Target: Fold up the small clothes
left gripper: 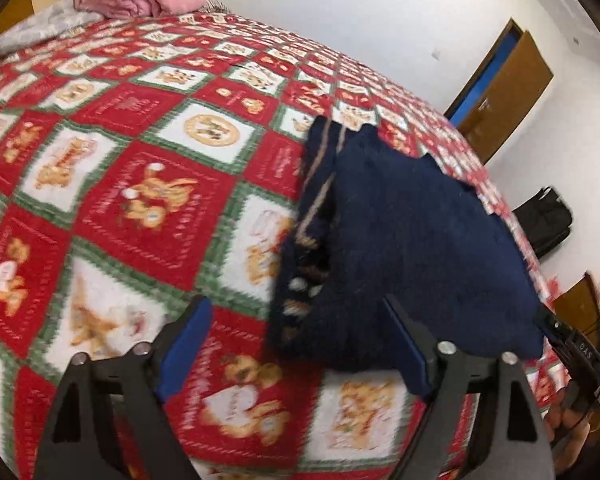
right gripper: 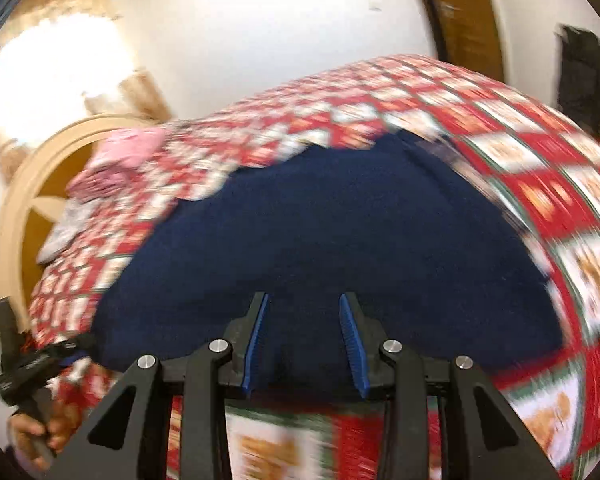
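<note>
So your navy garment (left gripper: 412,248) lies on the bed (left gripper: 140,200), apparently folded over once, patterned edge showing. Left gripper (left gripper: 300,344) jaws gape wide and empty; right gripper (right gripper: 306,340) jaws stand partly open, gripping nothing. Further folds likely remain.

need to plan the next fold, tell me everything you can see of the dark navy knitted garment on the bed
The dark navy knitted garment looks like thick, fuzzy wool, plain navy over most of its surface. Along its left edge in the left wrist view, a folded-over part shows thin tan stripes and a band of white and brown pattern. It lies flat, already partly folded, on the red, white and green patchwork blanket near the bed's edge. Neither gripper grips it; the open right gripper sits over its near edge.
</note>
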The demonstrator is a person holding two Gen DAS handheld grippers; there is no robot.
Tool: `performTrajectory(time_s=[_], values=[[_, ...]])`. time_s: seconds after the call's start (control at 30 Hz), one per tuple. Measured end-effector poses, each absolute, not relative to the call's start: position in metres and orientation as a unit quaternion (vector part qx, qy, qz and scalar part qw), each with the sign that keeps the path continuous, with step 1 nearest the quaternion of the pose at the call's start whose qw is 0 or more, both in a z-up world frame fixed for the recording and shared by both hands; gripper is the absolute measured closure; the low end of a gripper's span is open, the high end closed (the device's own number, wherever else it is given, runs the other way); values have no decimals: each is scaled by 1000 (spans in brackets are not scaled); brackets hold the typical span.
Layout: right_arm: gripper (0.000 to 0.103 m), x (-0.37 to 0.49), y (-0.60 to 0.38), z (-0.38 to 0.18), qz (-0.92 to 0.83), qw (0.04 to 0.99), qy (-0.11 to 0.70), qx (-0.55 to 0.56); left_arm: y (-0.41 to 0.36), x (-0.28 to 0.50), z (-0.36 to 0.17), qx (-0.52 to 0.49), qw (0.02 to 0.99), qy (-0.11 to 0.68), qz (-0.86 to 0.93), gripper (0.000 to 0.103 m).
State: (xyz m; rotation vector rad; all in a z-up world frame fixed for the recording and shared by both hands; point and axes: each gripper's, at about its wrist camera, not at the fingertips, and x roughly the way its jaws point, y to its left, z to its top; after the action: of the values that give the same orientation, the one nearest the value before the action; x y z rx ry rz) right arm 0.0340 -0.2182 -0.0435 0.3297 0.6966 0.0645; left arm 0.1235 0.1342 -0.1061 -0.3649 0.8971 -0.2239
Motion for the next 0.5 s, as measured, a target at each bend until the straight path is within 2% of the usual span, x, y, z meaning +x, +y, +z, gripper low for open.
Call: performTrajectory(time_s=[0.1,0.13,0.17,0.3,0.4,0.43,0.47,0.5], values=[[59,65,-189,-19,111,918,346,157,127,130,-106,-174,880,429,-110,15],[48,77,-182,-15,132,912,353,164,123,133,-109,-176,878,431,-109,15],[44,90,-173,-13,153,904,359,174,122,134,-112,-183,874,435,-111,15],[44,151,-128,-14,194,886,394,149,111,130,-114,-177,880,425,-113,15],[44,191,-99,-27,216,863,434,144,119,127,-115,-228,874,412,-121,16],[44,204,-90,-32,218,856,447,143,122,128,-115,-243,871,408,-124,23],[44,217,-79,-37,218,849,461,140,125,128,-115,-258,869,404,-126,37],[44,226,-70,-40,219,844,470,135,130,128,-117,-275,864,402,-129,45]])
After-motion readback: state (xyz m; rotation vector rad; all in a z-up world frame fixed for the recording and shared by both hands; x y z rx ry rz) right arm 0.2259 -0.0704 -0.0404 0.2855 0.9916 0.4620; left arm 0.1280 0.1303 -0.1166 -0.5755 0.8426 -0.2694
